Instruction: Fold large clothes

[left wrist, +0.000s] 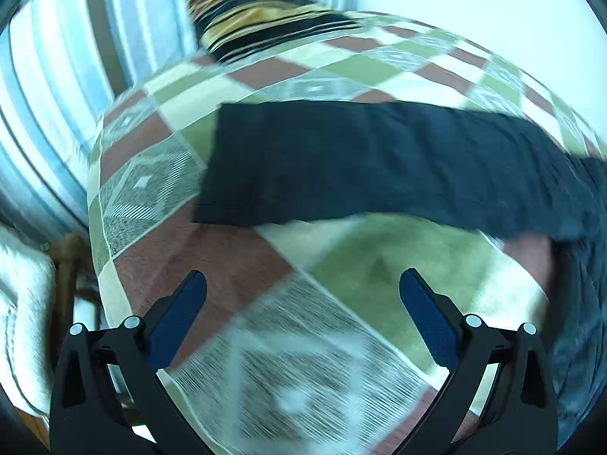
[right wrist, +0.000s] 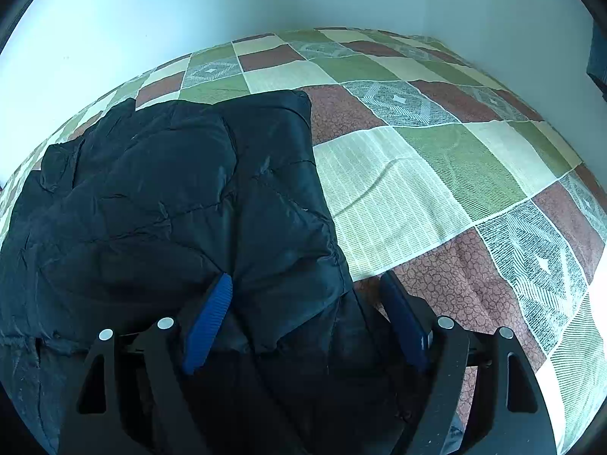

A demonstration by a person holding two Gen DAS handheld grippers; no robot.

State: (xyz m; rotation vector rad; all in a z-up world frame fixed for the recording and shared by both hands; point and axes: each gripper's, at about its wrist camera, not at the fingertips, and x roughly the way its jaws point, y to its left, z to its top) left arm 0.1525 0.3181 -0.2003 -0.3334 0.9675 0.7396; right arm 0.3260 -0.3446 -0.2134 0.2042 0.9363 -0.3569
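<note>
Jacket (right wrist: 182,204): soft, puffy, slippery; grip hem | left gripper (left wrist: 302,284): wide, empty | right gripper (right wrist: 305,284): parted, straddling jacket edge

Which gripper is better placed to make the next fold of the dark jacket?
Probably the right gripper: its open jaws already straddle the dark jacket edge. The left gripper hangs open over bare bedspread, short of the garment.

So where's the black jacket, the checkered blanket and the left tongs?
black jacket (right wrist: 159,197), right wrist view, its quilted middle.
checkered blanket (right wrist: 474,167), right wrist view, a green square.
left tongs (left wrist: 302,288), left wrist view, the gap between their tips.
</note>
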